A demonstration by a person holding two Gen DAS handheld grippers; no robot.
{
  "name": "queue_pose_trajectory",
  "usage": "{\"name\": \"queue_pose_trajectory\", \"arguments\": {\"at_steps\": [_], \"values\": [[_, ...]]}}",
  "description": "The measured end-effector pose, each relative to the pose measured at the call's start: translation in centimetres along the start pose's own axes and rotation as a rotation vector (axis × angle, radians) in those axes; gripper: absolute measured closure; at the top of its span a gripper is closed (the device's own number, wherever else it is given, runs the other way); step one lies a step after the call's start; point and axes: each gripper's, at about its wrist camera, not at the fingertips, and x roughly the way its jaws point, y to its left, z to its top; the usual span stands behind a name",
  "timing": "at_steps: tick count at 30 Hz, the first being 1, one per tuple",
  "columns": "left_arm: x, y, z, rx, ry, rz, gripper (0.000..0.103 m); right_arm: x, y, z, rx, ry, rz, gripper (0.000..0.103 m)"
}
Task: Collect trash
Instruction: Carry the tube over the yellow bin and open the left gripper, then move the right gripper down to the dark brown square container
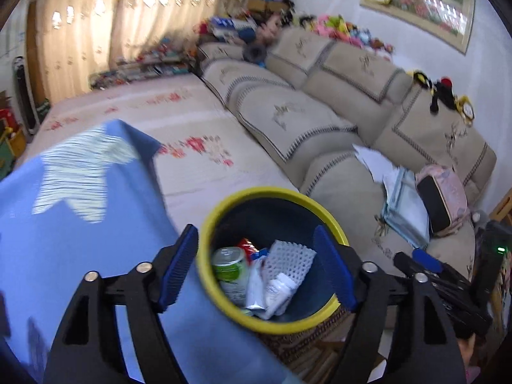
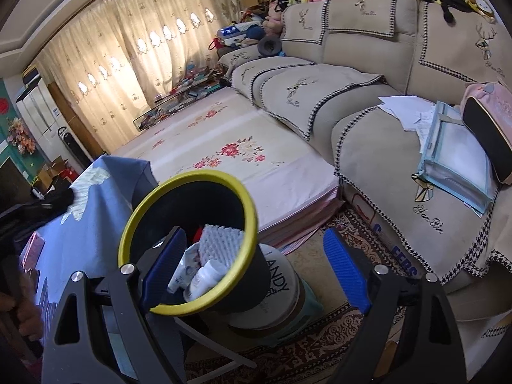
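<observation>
The left gripper (image 1: 256,267) stands over the bin (image 1: 204,256), jaws spread wide with nothing between the pads; the right gripper (image 2: 256,268) hovers just beside the same bin (image 2: 123,249), likewise spread and empty. The bin, dark with a yellow rim, sits at the edge of a table covered by a blue cloth (image 1: 80,256) and already holds a green can (image 1: 230,270), a white bottle (image 1: 280,288), a grey foam net (image 1: 289,259) and a red wrapper (image 1: 246,244). In the right wrist view the bin appears to rest on a round tin (image 2: 281,291) that stands on the patterned rug (image 2: 320,345); this footing is judged unstable. Risk: a gripper finger striking the rim on withdrawal could tip the bin and spill its contents. Risk: the cloth hanging close to the rim could snag a finger. Loose papers (image 2: 403,108) on the sofa (image 2: 368,147) may be further trash; thin sheets are likely to slip from flat pads.
</observation>
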Motion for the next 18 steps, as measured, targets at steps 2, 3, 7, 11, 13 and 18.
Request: {"name": "queue_pose_trajectory", "arguments": {"at_steps": [2, 3, 7, 11, 13, 18], "values": [[-2.7, 1.3, -0.7, -0.022, -0.031, 0.021, 0.025, 0.1, 1.0, -0.2, -0.019, 0.007, 0.012, 0.020], [-4.3, 2.1, -1.3, -0.039, -0.050, 0.034, 0.022, 0.2, 1.5, -0.3, -0.030, 0.010, 0.019, 0.020], [-10.6, 6.2, -4.2, -0.115, -0.122, 0.103, 0.019, 0.4, 4.5, -0.7, -0.080, 0.021, 0.055, 0.020], [-16.7, 10.7, -8.0, -0.181, -0.165, 0.218, 0.018, 0.6, 9.0, -1.2, -0.158, 0.034, 0.103, 0.020], [-19.6, 13.1, -9.9, -0.228, -0.180, 0.271, 0.017, 0.8, 11.7, -1.6, -0.204, 0.040, 0.143, 0.020], [-24.9, 18.3, -14.4, -0.317, -0.189, 0.386, 0.017, 1.3, 19.9, -2.1, -0.348, 0.063, 0.271, 0.020]]}}
